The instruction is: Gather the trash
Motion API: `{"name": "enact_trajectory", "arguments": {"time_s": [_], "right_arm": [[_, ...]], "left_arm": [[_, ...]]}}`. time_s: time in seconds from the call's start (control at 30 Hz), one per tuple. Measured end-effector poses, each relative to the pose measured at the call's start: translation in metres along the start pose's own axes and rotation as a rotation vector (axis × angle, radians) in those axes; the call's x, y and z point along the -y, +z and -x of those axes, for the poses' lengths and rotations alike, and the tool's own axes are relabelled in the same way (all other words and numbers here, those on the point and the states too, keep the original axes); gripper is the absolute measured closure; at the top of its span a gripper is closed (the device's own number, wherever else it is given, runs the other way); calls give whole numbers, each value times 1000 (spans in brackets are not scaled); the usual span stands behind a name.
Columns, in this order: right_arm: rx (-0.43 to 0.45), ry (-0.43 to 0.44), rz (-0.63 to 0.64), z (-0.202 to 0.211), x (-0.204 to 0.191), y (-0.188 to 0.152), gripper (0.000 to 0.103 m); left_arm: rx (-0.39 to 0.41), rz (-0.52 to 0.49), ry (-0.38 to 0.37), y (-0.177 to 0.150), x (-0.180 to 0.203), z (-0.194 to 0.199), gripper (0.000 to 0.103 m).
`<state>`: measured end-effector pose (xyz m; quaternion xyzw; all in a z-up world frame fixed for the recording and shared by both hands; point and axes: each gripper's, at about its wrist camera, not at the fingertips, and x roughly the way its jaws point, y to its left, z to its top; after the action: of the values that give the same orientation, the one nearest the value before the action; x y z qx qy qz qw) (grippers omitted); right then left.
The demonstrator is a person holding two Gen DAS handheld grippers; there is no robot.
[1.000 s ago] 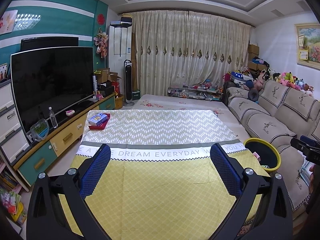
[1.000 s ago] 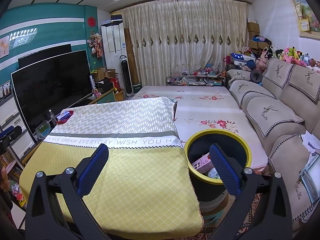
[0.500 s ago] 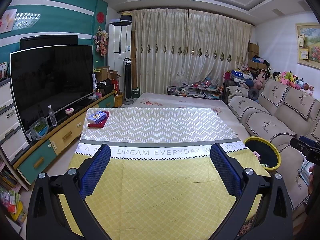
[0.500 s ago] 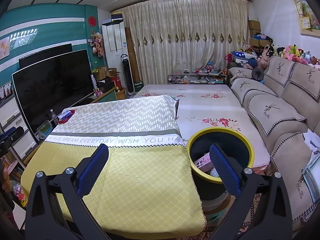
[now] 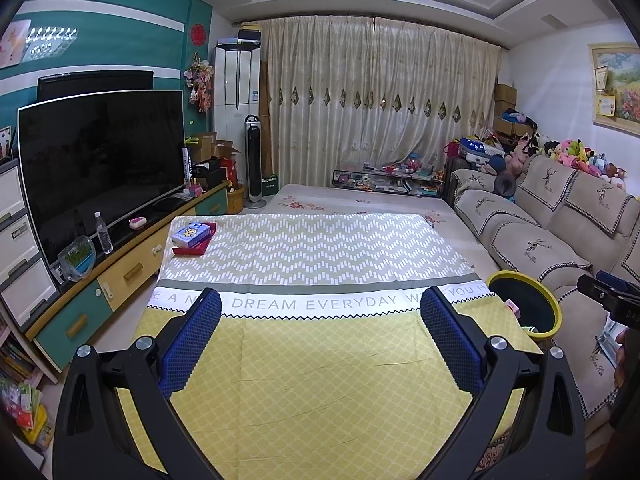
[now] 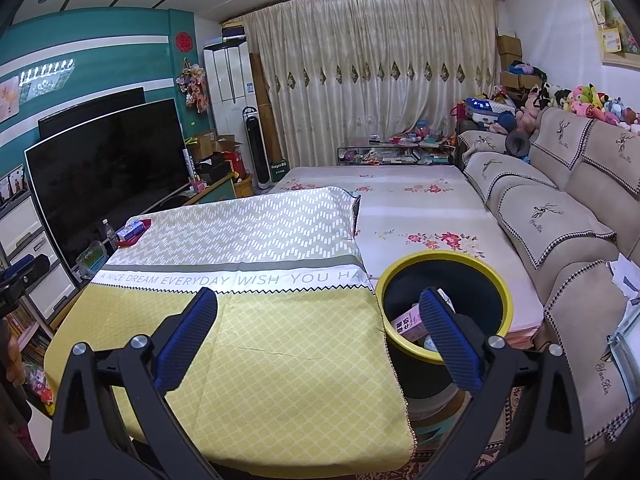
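Observation:
A black trash bin with a yellow rim (image 6: 442, 276) stands at the table's right edge; it also shows in the left wrist view (image 5: 524, 300). A pink carton (image 6: 410, 324) and other trash lie inside it. My right gripper (image 6: 318, 310) is open and empty, held above the table's near right part, its right finger in front of the bin. My left gripper (image 5: 320, 310) is open and empty above the yellow tablecloth (image 5: 320, 360). A blue box (image 5: 191, 234) lies on a red tray (image 5: 192, 249) at the table's far left corner.
A TV (image 5: 100, 168) on a low cabinet (image 5: 120, 272) runs along the left. A sofa (image 6: 560, 232) runs along the right. A floral-covered platform (image 6: 420, 208) lies beyond the table. A water bottle (image 5: 103, 233) stands on the cabinet.
Both views have shifted only slightly; the left gripper's view has drawn back a little and the right gripper's view has drifted a little. Both grippers stay open and empty.

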<state>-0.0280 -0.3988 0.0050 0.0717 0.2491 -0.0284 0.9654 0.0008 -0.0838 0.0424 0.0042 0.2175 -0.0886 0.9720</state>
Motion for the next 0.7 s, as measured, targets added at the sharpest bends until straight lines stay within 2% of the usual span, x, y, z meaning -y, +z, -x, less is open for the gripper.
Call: {"name": "enact_trajectory", "arguments": {"time_s": [0.7], "right_arm": [[-8, 9, -4, -6, -2, -2, 7]], "left_arm": [[4, -6, -3, 2, 1, -1, 5]]}}
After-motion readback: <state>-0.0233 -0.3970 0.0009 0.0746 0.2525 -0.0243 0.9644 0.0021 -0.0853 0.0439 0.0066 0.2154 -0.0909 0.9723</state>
